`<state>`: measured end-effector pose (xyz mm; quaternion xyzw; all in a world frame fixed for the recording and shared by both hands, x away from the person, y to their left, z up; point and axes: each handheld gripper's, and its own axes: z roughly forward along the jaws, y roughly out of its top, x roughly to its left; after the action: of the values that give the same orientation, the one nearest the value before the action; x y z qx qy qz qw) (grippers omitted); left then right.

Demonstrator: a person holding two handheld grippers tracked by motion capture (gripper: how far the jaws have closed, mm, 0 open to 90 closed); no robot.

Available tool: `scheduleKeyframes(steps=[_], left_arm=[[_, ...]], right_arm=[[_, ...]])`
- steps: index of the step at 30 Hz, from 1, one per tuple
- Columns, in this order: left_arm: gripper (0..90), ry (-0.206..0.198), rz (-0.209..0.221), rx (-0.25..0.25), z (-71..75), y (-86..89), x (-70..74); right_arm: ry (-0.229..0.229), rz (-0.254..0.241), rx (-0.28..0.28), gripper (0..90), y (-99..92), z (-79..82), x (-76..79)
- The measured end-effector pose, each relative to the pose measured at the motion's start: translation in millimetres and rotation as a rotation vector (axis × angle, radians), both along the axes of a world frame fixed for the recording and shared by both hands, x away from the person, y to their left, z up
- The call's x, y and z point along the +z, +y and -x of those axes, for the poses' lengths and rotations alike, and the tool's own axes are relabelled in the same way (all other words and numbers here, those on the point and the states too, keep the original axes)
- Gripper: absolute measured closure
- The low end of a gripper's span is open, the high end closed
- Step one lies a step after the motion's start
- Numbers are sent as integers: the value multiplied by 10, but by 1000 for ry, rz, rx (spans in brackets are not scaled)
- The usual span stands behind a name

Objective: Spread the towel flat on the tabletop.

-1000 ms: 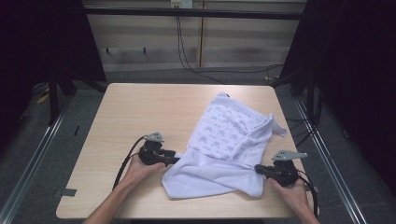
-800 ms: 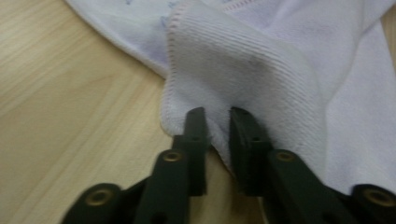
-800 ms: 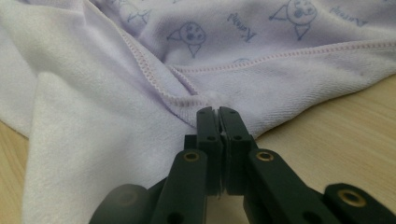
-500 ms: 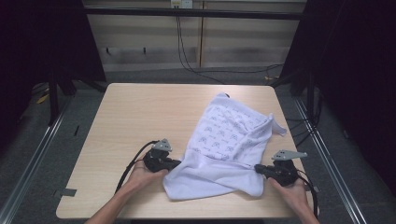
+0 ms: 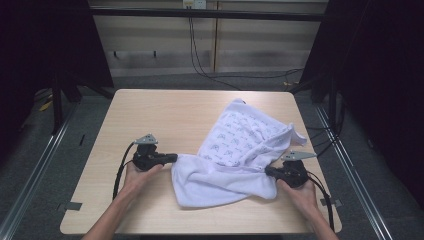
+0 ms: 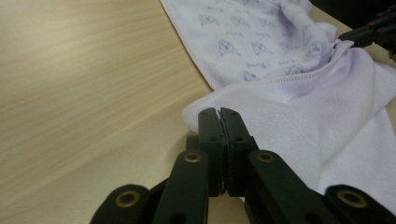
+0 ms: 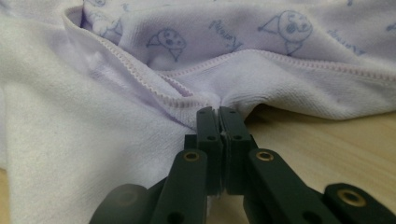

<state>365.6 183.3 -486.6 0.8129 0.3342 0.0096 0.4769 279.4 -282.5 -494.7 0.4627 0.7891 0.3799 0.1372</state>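
Towel [image 5: 235, 160] on table [image 5: 150, 115], right-centre, long axis 7 to 1 o'clock; printed half toward 1, plain fold toward 7. Bare wood at 9 to 12 o'clock; table edges near at 3 and 6.

Left gripper view: left gripper [image 6: 219, 114] pinched shut on towel corner [image 6: 196, 112]; bare wood at 9 o'clock.

Right gripper view: right gripper [image 7: 218, 112] clamped on stitched hem [image 7: 187, 98].

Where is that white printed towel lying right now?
In the high view the towel lies on the table's right half, between the left gripper and the right gripper.
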Motion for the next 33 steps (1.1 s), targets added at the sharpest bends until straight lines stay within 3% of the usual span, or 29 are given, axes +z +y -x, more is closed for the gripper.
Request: scheduleKeyframes(steps=[7, 9, 10, 11, 12, 14, 15, 16, 17, 18, 19, 20, 21, 22, 23, 24, 25, 26, 27, 28, 29, 30, 31, 32, 33], left_arm=[[886, -13, 22, 56, -124, 85, 50], [887, -13, 38, 74, -175, 125, 68], [886, -24, 70, 94, -208, 171, 132], [887, -24, 70, 94, -208, 171, 132], [886, -49, 101, 104, -215, 199, 240], [887, -79, 145, 123, -226, 233, 372], [887, -79, 145, 123, -226, 233, 372], [887, -87, 173, 130, -233, 248, 436], [887, -102, 177, 125, -238, 249, 513], [888, -127, 185, 111, -229, 245, 627], [888, -127, 185, 111, -229, 245, 627], [888, -144, 193, 105, -218, 244, 720], [888, -171, 224, 107, -208, 258, 869], [888, -171, 224, 107, -208, 258, 869], [888, -190, 233, 102, -206, 262, 990], [888, -223, 242, 94, -201, 255, 1184], [888, -246, 233, 86, -196, 250, 1309], [887, -246, 233, 86, -196, 250, 1309], [887, -270, 233, 83, -186, 242, 1436], [888, -320, 257, 73, -139, 247, 1701], [888, -320, 257, 73, -139, 247, 1701], [887, -361, 280, 49, -50, 258, 1903], [887, -361, 280, 49, -50, 258, 1903], [887, -384, 281, 27, 81, 282, 1966], [887, -386, 281, 7, 151, 299, 1933]], right_arm=[[-17, -4, -25, 883, 75, -256, 30], [-45, -50, -37, 883, 45, -316, 106], [-65, -69, -50, 884, 20, -334, 173], [-65, -69, -50, 884, 20, -334, 173], [-121, -111, -63, 884, -37, -348, 387], [-163, -118, -69, 884, -76, -346, 578], [-187, -128, -76, 884, -104, -345, 689], [-187, -128, -76, 884, -104, -345, 689], [-207, -146, -82, 885, -137, -343, 798], [-255, -188, -91, 885, -199, -327, 1040], [-255, -188, -91, 885, -199, -327, 1040], [-300, -240, -93, 885, -238, -303, 1232], [-311, -246, -91, 885, -243, -300, 1301], [-311, -246, -91, 885, -243, -300, 1301], [-328, -238, -94, 885, -244, -299, 1395], [-364, -253, -90, 885, -259, -305, 1609], [-378, -249, -92, 885, -264, -304, 1686], [-399, -256, -93, 885, -272, -298, 1794], [-420, -265, -90, 885, -283, -284, 1907], [-446, -276, -89, 885, -288, -264, 2020], [-446, -276, -89, 885, -288, -264, 2020], [-501, -296, -75, 885, -312, -179, 2248], [-501, -296, -75, 885, -312, -179, 2248], [-527, -324, -51, 885, -319, -73, 2333], [-536, -328, -34, 885, -313, 7, 2330]])
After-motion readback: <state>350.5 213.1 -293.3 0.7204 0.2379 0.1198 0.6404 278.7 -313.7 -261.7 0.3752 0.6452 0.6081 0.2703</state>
